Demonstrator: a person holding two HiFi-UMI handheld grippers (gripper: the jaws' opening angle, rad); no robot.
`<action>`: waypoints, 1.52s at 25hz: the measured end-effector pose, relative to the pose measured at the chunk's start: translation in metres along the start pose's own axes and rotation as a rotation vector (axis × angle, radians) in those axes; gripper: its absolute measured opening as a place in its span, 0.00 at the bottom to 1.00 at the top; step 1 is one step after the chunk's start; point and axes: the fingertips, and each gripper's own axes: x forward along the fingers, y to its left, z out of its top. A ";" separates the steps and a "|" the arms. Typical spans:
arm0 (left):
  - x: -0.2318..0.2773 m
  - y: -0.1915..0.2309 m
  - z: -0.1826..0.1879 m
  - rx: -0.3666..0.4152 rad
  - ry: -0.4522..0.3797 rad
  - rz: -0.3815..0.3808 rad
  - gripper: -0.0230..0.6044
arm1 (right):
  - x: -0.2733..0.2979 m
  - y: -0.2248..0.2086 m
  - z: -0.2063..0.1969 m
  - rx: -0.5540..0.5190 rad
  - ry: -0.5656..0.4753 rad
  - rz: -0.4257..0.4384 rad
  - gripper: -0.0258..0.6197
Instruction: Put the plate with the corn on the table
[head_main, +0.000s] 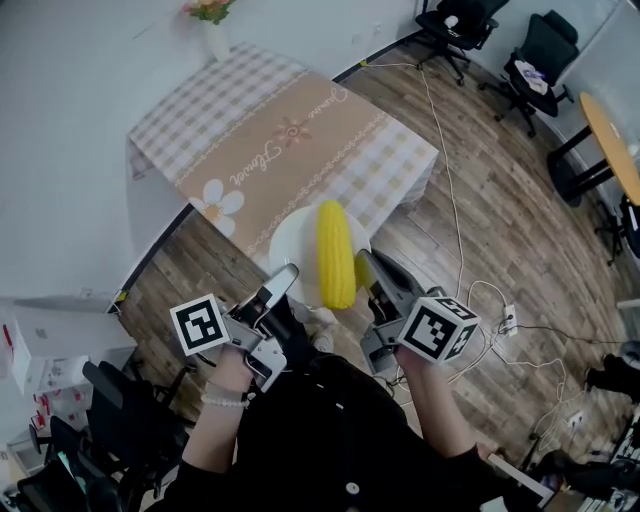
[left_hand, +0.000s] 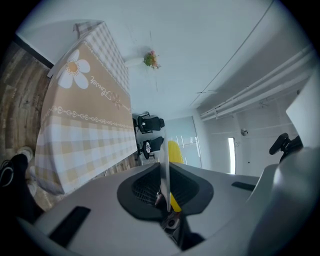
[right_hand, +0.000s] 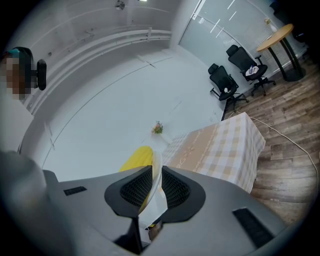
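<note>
One yellow corn (head_main: 335, 255) on white plate (head_main: 291, 246)

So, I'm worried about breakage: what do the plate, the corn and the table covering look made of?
Plate: white, smooth, thin-rimmed; ceramic or hard plastic, can't tell which. Corn: even bright yellow, smooth-looking; possibly a plastic replica. Table covering: soft cloth, printed checks and flowers, hanging over the edges.

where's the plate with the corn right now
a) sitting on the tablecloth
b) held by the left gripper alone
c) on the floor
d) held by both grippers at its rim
d: the left gripper and right gripper each pinch the rim of the white plate, with the corn on it.
</note>
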 end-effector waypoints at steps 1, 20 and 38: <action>-0.004 0.002 0.002 0.004 0.003 -0.001 0.10 | 0.001 0.003 -0.004 -0.005 -0.001 -0.001 0.18; 0.037 0.040 0.058 0.017 0.090 0.045 0.09 | 0.058 -0.033 0.003 0.032 0.008 -0.089 0.17; 0.085 0.112 0.124 0.108 0.223 0.152 0.08 | 0.134 -0.089 -0.005 0.088 0.040 -0.204 0.16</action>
